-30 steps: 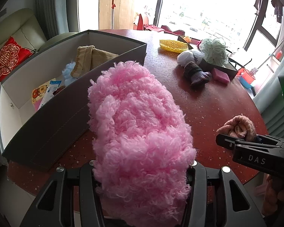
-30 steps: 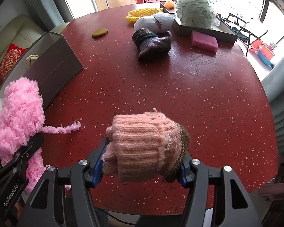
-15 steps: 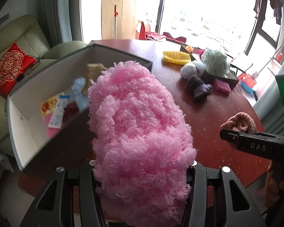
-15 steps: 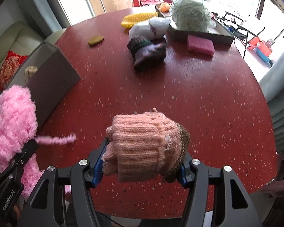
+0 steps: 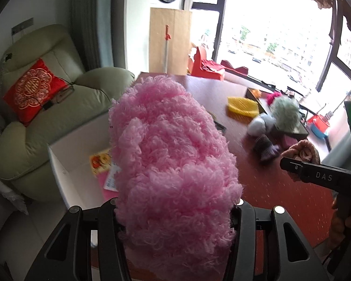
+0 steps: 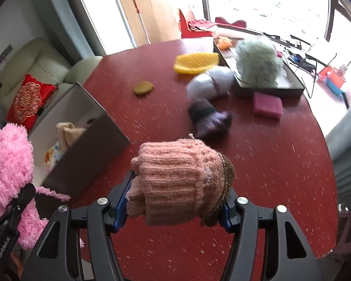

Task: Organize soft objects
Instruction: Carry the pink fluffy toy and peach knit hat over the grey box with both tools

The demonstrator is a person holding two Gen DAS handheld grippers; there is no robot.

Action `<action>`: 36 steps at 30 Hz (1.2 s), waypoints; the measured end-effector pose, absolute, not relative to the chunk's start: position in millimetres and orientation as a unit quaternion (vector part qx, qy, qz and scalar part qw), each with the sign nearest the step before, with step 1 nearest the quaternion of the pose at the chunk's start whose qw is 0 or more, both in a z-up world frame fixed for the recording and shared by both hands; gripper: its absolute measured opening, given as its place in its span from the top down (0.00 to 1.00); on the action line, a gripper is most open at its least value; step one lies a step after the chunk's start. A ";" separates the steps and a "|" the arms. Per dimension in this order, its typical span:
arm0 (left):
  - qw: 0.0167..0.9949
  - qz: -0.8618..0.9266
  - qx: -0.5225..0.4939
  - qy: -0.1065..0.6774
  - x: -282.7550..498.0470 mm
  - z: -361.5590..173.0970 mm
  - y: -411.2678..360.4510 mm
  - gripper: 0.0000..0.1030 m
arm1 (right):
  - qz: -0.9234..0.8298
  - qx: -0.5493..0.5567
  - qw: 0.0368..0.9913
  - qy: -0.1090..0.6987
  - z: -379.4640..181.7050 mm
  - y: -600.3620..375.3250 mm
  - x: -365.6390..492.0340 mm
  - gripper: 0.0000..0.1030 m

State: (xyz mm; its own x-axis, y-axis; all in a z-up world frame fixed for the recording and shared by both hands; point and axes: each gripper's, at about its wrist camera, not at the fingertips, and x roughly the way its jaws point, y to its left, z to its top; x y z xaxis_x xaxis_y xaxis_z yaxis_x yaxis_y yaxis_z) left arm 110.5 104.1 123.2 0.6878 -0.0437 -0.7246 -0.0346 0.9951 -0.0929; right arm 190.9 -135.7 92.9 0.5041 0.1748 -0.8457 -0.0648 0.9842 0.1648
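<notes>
My left gripper (image 5: 174, 207) is shut on a fluffy pink item (image 5: 170, 159) and holds it in the air over the near end of the open grey box (image 5: 65, 164). It also shows in the right wrist view (image 6: 10, 164) at the far left. My right gripper (image 6: 175, 199) is shut on a peach knitted hat (image 6: 177, 180), held above the red table (image 6: 269, 164). The hat also shows in the left wrist view (image 5: 301, 151). The box (image 6: 86, 145) holds a beige cloth (image 6: 67, 131) and printed packets.
On the table's far side lie a dark knitted hat (image 6: 207, 117), a white bundle (image 6: 208, 84), a yellow mesh item (image 6: 195, 63), a pink sponge (image 6: 268, 104), an olive pad (image 6: 143, 88) and a tray with a green puff (image 6: 257, 63). A green armchair (image 5: 46, 107) stands left.
Both grippers have risen and tilted up with their loads still gripped. The left one has moved back toward the near end of the box, so more of the room shows.
</notes>
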 end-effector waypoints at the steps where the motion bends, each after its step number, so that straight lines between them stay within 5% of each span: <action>1: 0.918 0.002 -0.051 0.393 110.9 126.4 106.9 0.51 | 0.073 0.055 0.866 0.491 94.9 -132.6 193.2 0.37; 12: 0.924 0.065 -0.069 0.370 124.4 150.9 152.4 0.51 | 0.119 0.048 0.873 0.471 117.2 -99.4 213.7 0.37; 36: 0.894 0.151 -0.070 0.415 164.9 115.7 203.2 0.51 | 0.227 0.016 0.858 0.461 126.6 13.3 254.3 0.37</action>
